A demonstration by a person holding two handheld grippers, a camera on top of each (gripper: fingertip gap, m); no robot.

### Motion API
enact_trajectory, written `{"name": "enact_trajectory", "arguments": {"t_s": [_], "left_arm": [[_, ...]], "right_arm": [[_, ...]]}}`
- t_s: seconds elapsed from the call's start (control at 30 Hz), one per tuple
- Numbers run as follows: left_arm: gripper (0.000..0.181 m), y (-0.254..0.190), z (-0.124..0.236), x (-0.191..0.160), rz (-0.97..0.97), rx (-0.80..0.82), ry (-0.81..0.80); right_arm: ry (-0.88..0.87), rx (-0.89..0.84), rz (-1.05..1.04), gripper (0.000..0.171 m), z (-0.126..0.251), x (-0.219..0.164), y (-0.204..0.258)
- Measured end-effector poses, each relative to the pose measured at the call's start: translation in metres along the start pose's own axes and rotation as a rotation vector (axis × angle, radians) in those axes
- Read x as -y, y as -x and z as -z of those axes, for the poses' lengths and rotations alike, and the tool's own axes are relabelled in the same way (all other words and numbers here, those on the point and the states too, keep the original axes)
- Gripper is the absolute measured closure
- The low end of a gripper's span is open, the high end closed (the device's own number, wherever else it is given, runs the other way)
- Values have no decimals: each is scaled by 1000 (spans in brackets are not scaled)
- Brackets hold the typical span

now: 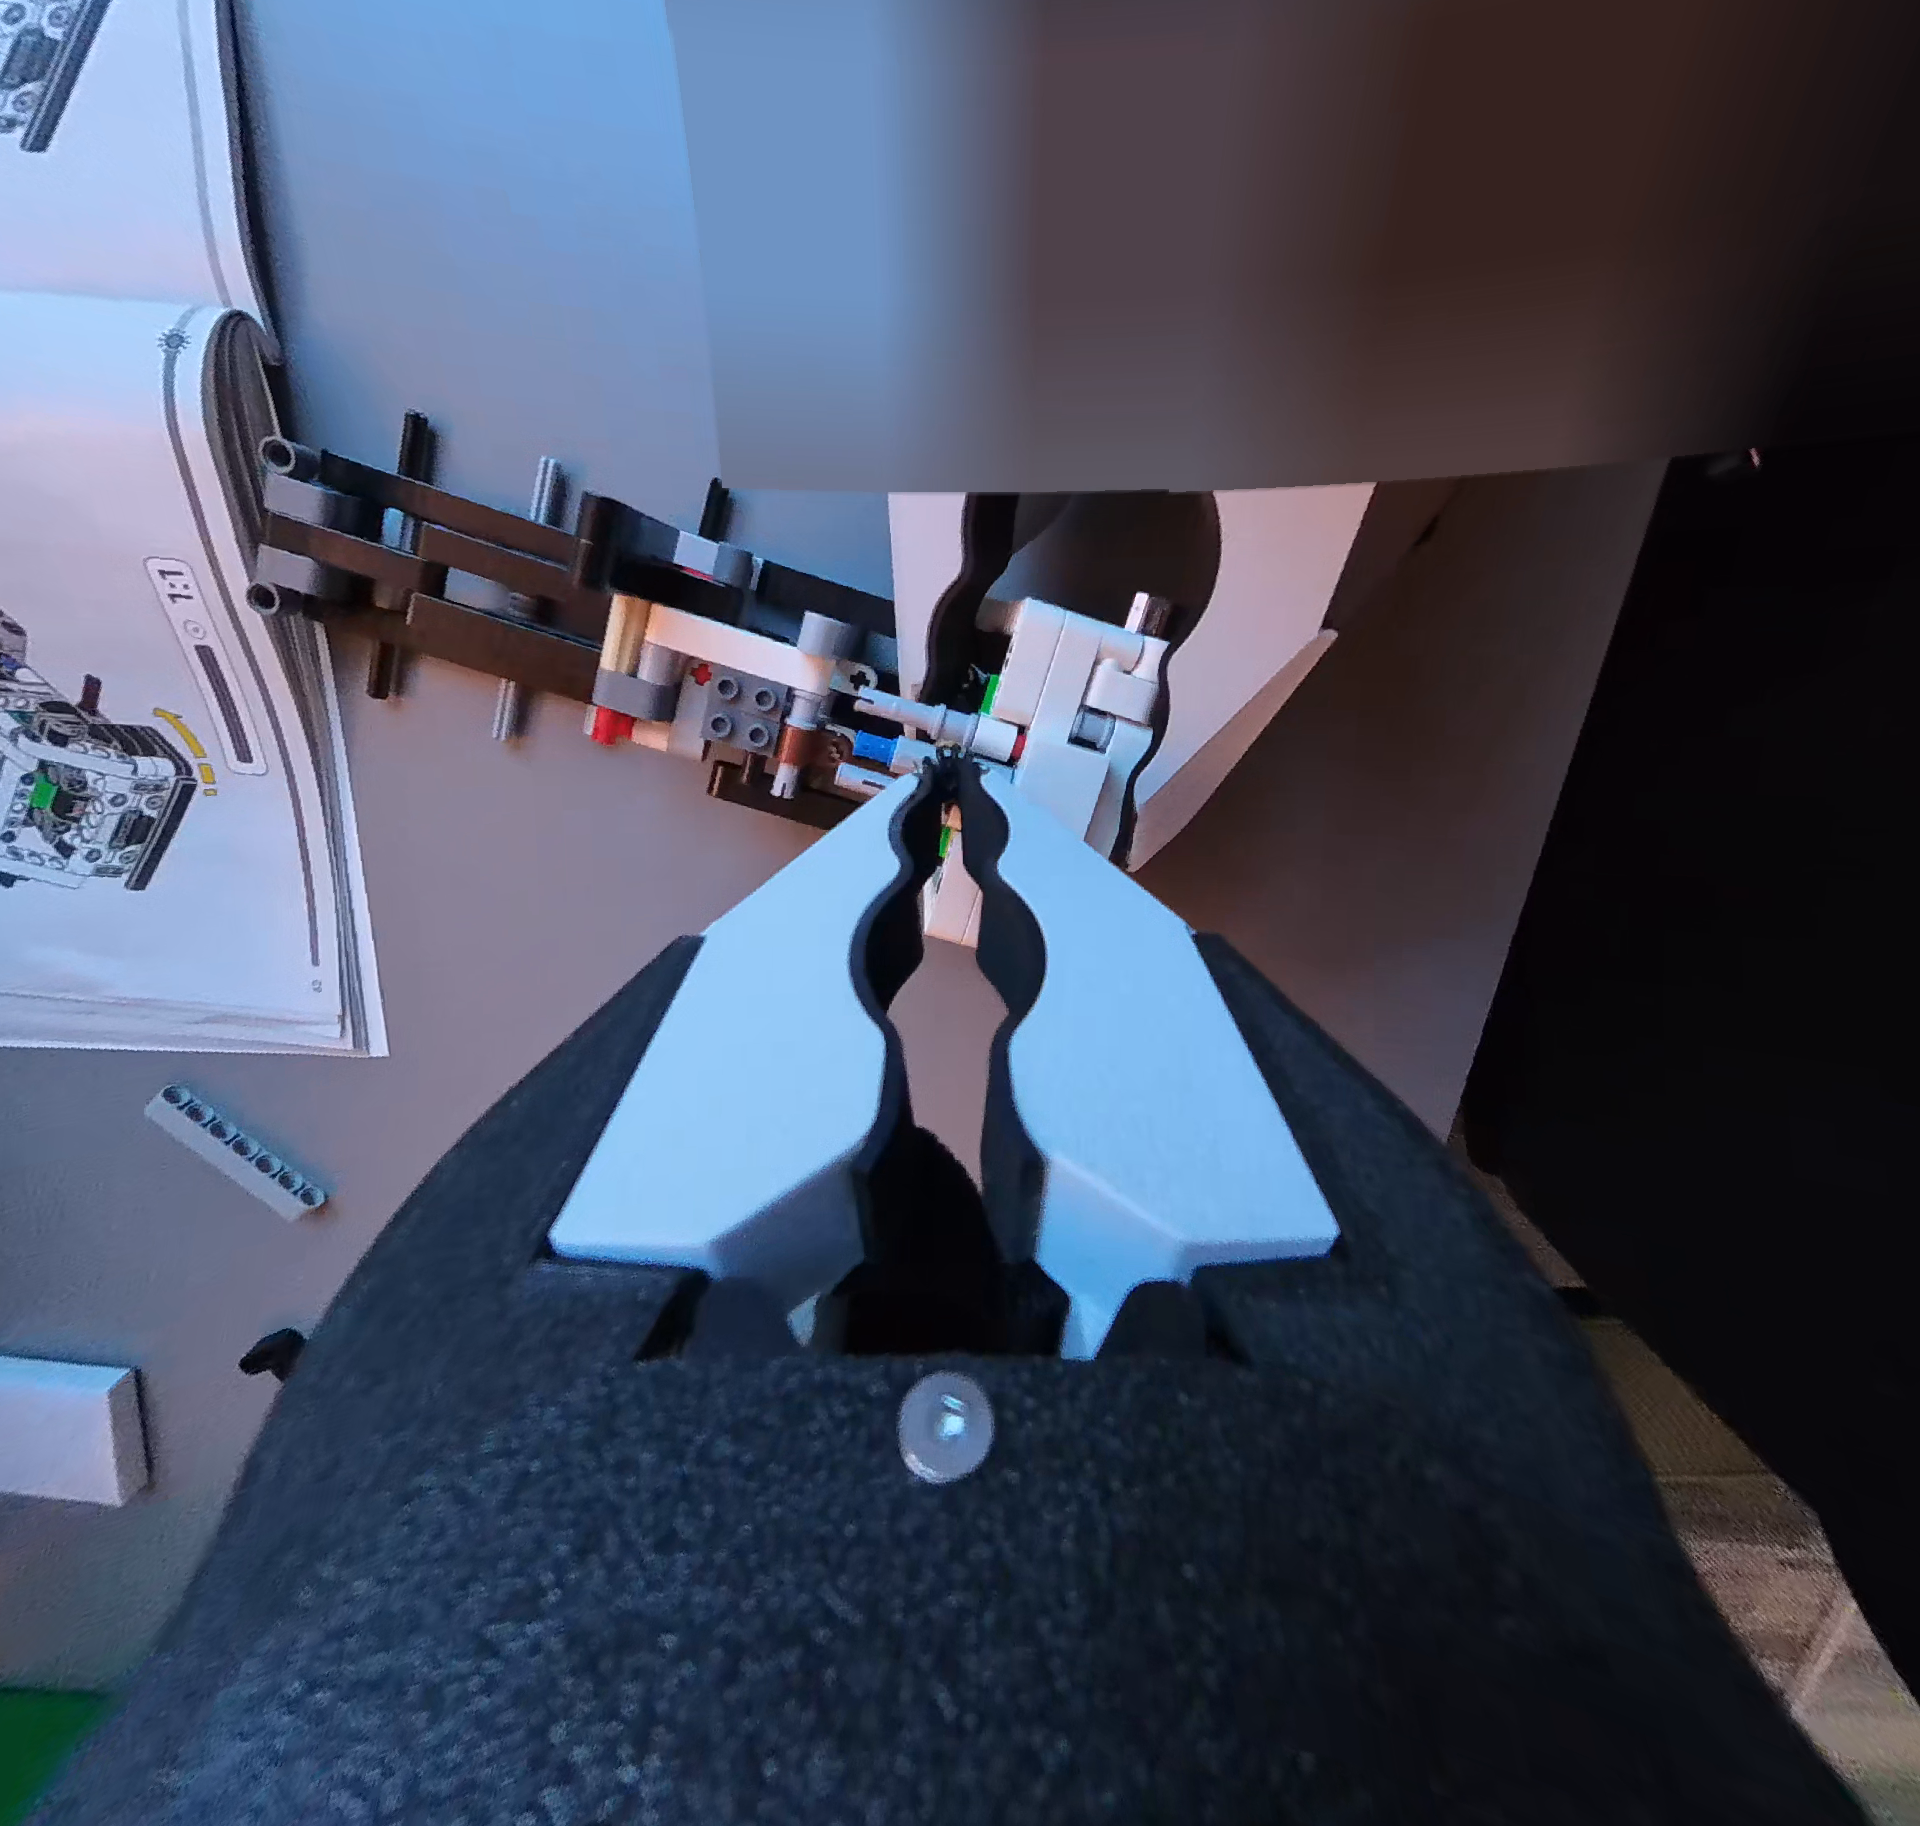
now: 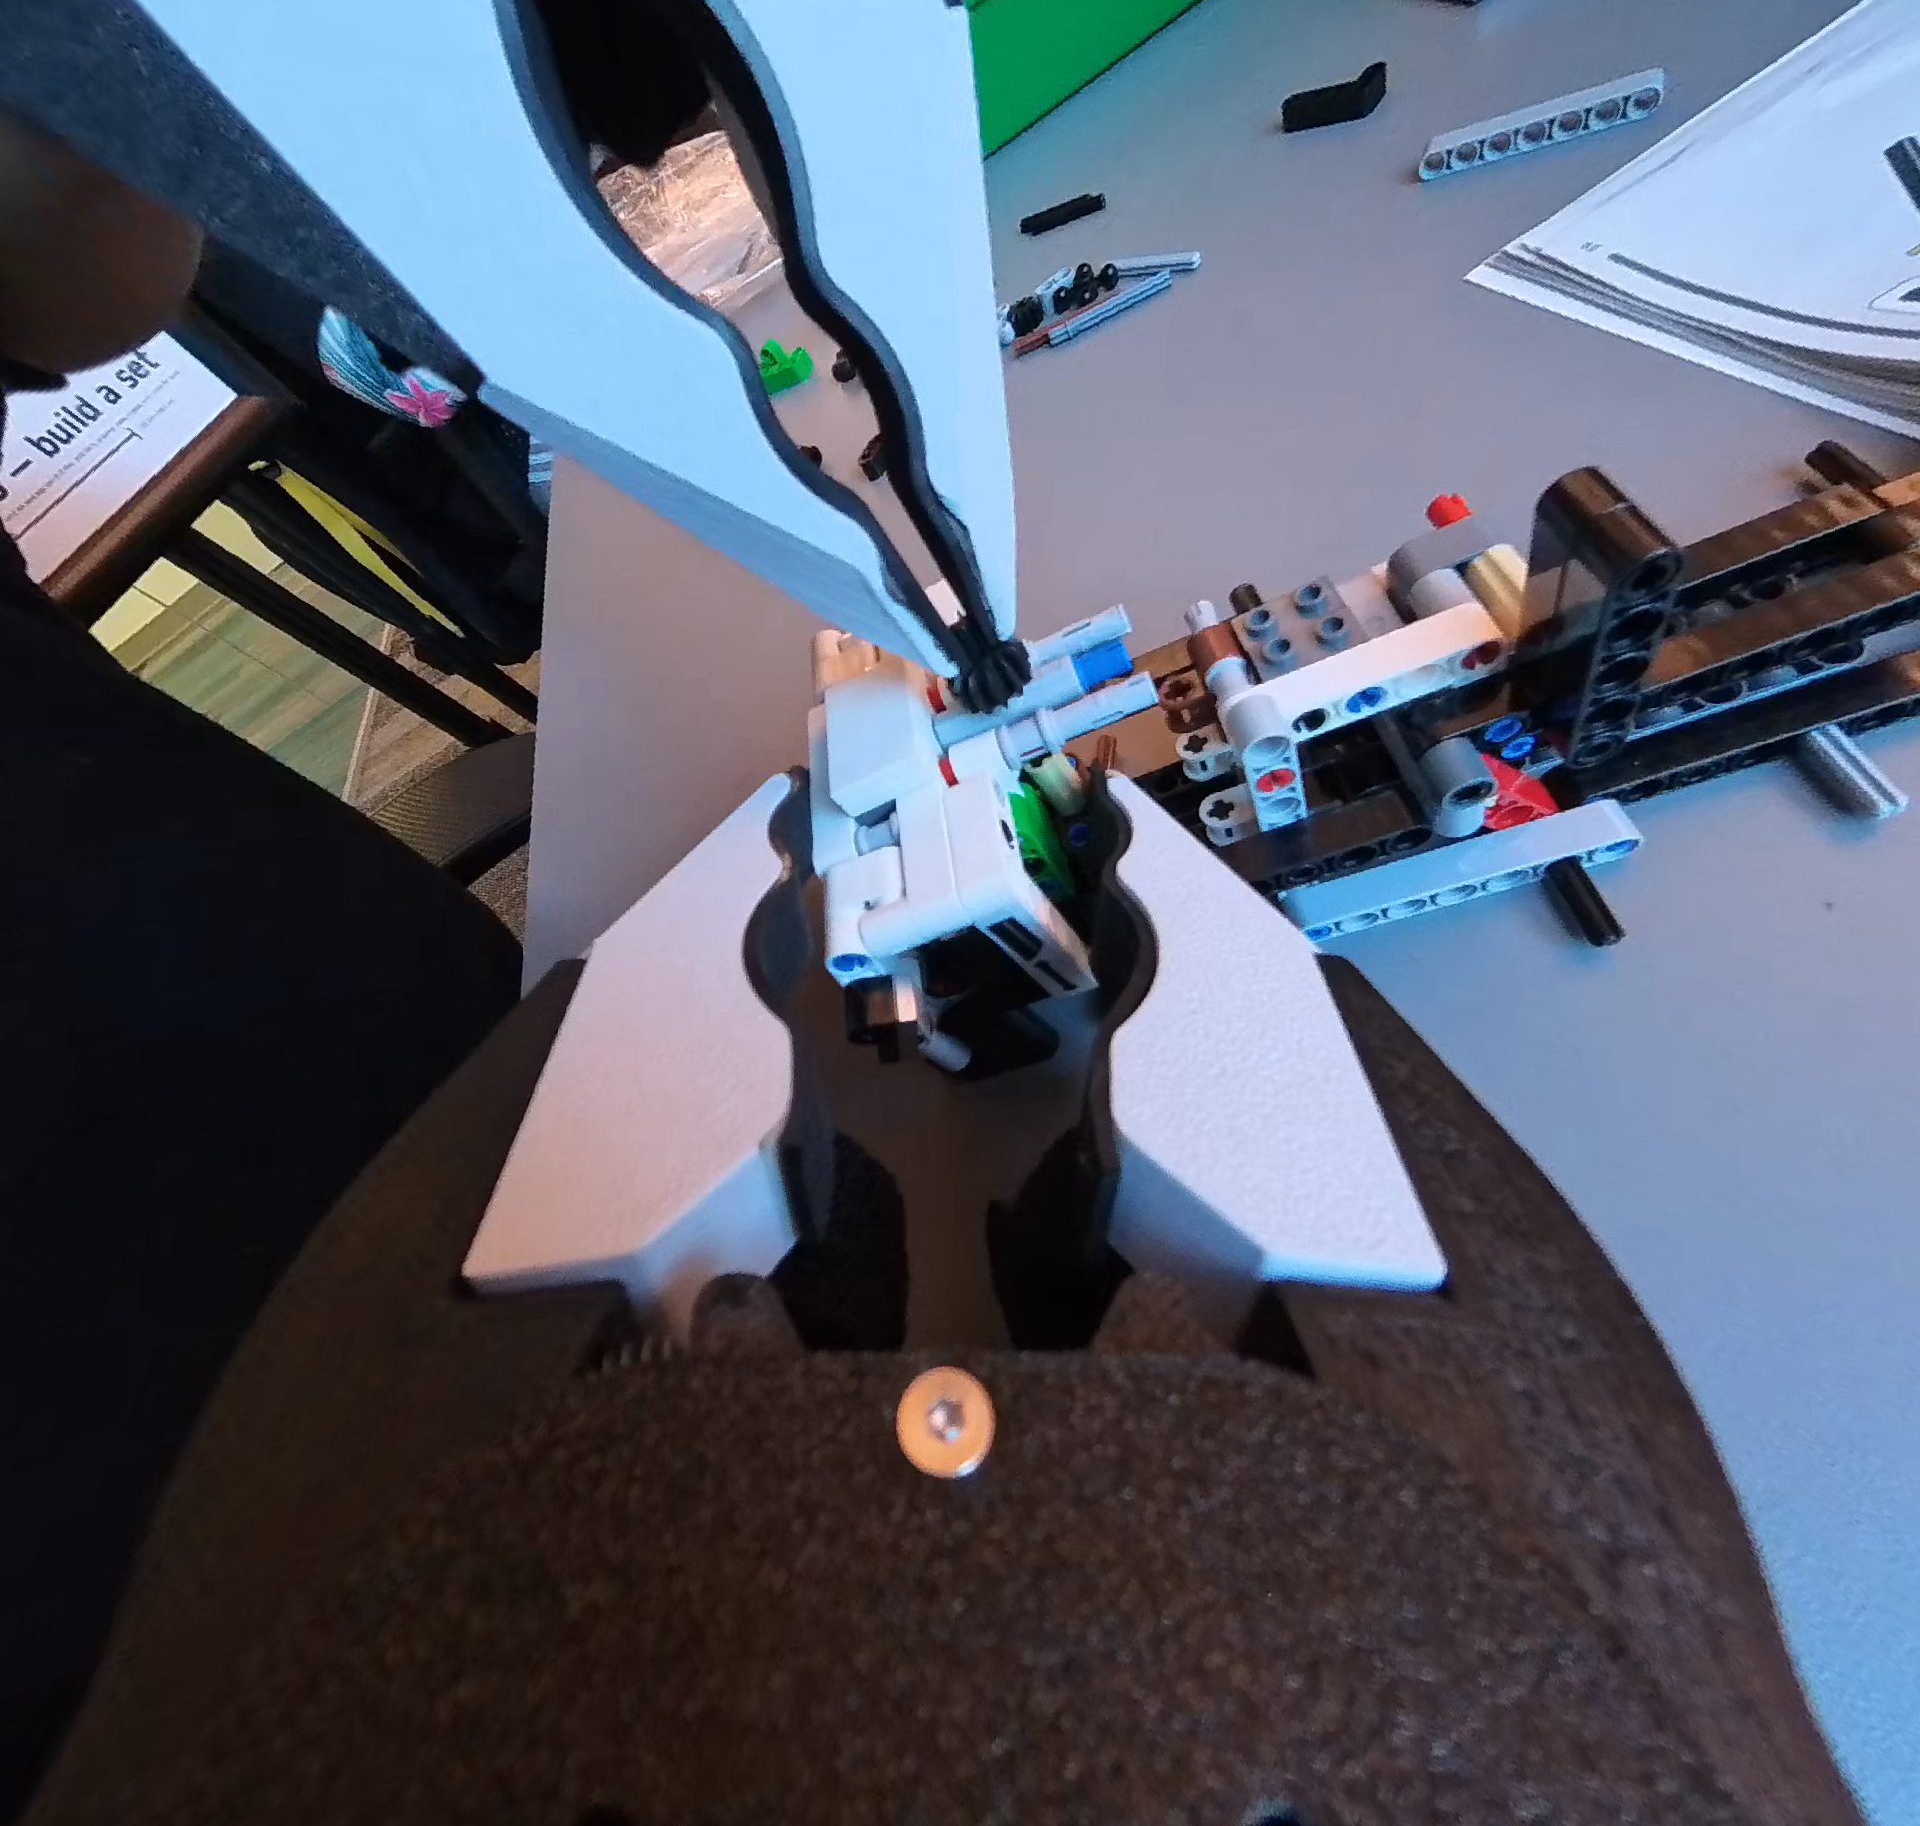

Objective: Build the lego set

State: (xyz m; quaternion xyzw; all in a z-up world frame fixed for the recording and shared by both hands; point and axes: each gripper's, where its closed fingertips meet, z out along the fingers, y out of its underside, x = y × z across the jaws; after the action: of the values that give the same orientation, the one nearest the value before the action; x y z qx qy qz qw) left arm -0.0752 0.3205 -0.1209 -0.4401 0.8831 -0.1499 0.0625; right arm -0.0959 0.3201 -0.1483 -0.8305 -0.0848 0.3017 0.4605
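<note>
Right gripper (image 2: 945, 945) clamps the white lego assembly (image 2: 935, 862), while left gripper (image 1: 943, 763) pinches what seems a small black gear (image 2: 992, 677) at its tips.

Long black-and-white lego chassis (image 2: 1455, 737) flat on grey table (image 2: 1558, 1257)

Left gripper (image 1: 943, 766) fingers are seen as white with black wavy pads, body speckled black. Small gear (image 2: 990, 680) is black. Chassis (image 2: 1621, 654) is made of black beams, white and grey parts, red, blue pins. Box (image 2: 1081, 0) is green, table (image 2: 1558, 1205) grey.
</note>
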Motion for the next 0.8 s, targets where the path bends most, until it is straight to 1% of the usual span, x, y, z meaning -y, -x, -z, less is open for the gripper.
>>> {"name": "enact_trajectory", "arguments": {"t_s": [0.2,0.37,0.6,0.8], "left_arm": [[179,0,-1,1,12,-1,-5],[180,0,-1,1,-21,44,14],[179,0,0,0,-29,53,-3],[179,0,-1,0,4,-1,-43]], "right_arm": [[-1,3,-3,120,0,0,0],[0,2,-2,120,0,0,0],[0,1,-1,120,0,0,0],[0,1,-2,120,0,0,0]]}}
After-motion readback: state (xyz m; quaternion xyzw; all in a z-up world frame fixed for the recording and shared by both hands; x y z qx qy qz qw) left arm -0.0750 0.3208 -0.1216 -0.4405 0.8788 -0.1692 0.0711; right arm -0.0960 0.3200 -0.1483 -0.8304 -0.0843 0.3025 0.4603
